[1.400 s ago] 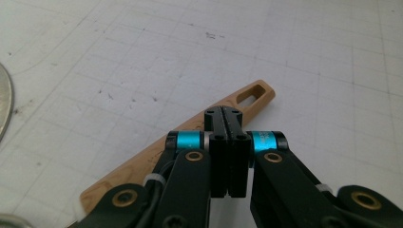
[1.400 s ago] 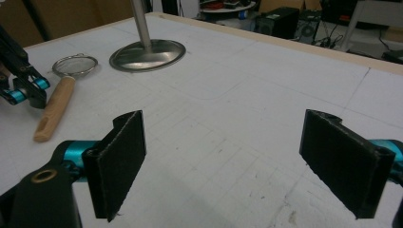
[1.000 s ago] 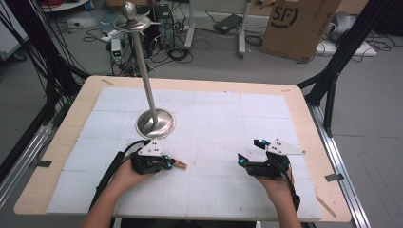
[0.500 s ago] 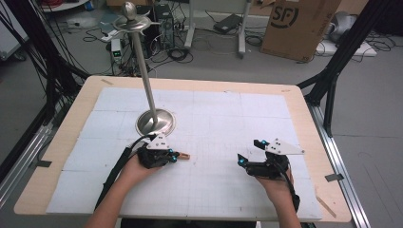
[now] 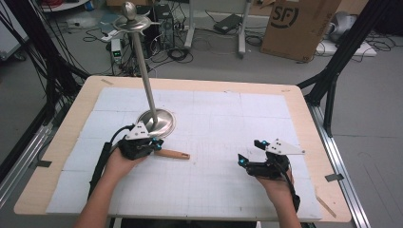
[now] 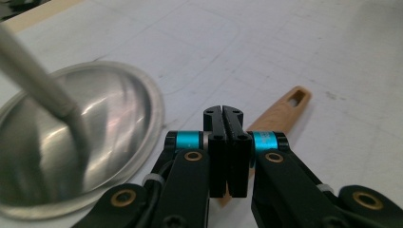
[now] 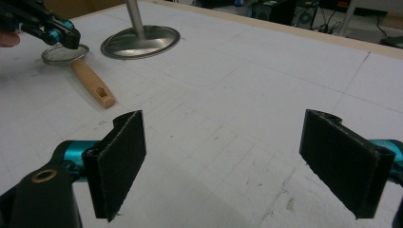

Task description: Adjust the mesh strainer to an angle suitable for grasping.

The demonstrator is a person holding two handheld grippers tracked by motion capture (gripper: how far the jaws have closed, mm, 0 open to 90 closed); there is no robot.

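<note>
1. From the high view we see the left tongs closed at the near rim of the metal stand base, over the ring end of a small strainer whose wooden handle lies on the tabletop pointing right; whether they grip it we cannot tell here. The right tongs stand apart and empty, well to the right. The tabletop is a pale gridded sheet on a wooden board; beyond it are cables, black frame legs and a cardboard box on a grey floor
2. In the left gripper view we find the left tongs pressed together, the wooden handle running out from behind them, its slotted end farthest away, and the shiny stand base just to their left
3. In the right gripper view the right tongs gape wide over bare tabletop. Farther off, the left tongs sit at the wire ring of the strainer, beside the stand base
</note>
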